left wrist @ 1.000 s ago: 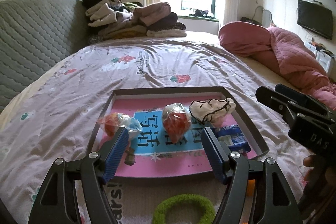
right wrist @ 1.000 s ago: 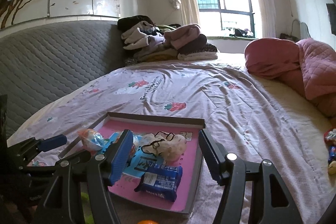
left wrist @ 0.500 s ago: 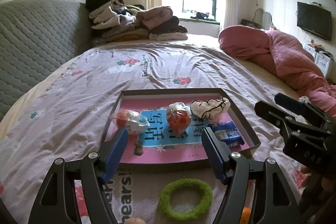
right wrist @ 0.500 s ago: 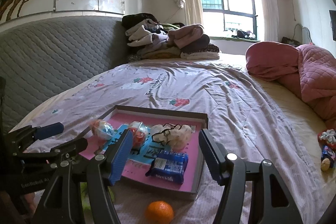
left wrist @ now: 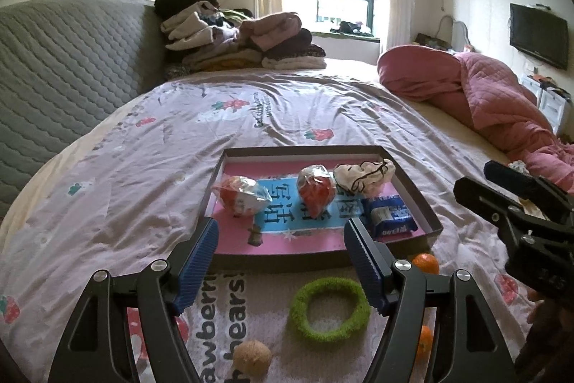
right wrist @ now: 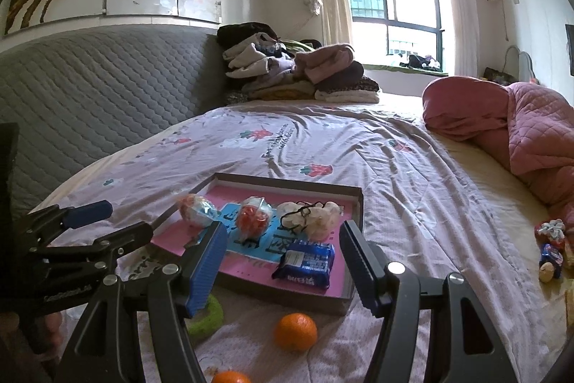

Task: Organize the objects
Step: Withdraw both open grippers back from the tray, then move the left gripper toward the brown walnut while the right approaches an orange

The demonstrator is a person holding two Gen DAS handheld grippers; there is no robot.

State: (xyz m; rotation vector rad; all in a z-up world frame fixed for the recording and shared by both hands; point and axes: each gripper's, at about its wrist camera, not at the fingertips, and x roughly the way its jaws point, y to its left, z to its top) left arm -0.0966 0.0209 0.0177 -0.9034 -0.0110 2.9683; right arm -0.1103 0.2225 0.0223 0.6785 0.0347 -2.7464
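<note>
A shallow brown tray (left wrist: 412, 182) with a pink and blue base lies on the bed; it also shows in the right wrist view (right wrist: 353, 194). In it are two clear-wrapped orange snacks (left wrist: 240, 194) (left wrist: 316, 191), a cream cloth item (left wrist: 362, 176), a blue biscuit pack (left wrist: 389, 216) and a small brown piece (left wrist: 255, 236). In front of the tray lie a green fuzzy ring (left wrist: 329, 309), a walnut (left wrist: 251, 356) and two oranges (right wrist: 296, 331) (right wrist: 229, 377). My left gripper (left wrist: 281, 261) is open and empty, short of the tray. My right gripper (right wrist: 283, 270) is open and empty.
A pink quilt (left wrist: 484, 99) is heaped on the bed's right side. Folded clothes (left wrist: 244, 38) are stacked at the far end against the grey padded headboard (left wrist: 53, 67). A few small packets (right wrist: 552, 246) lie at the right edge.
Both grippers have drawn back from the tray, which now looks farther off. The green ring, walnut and oranges in front of the tray have come into view.
</note>
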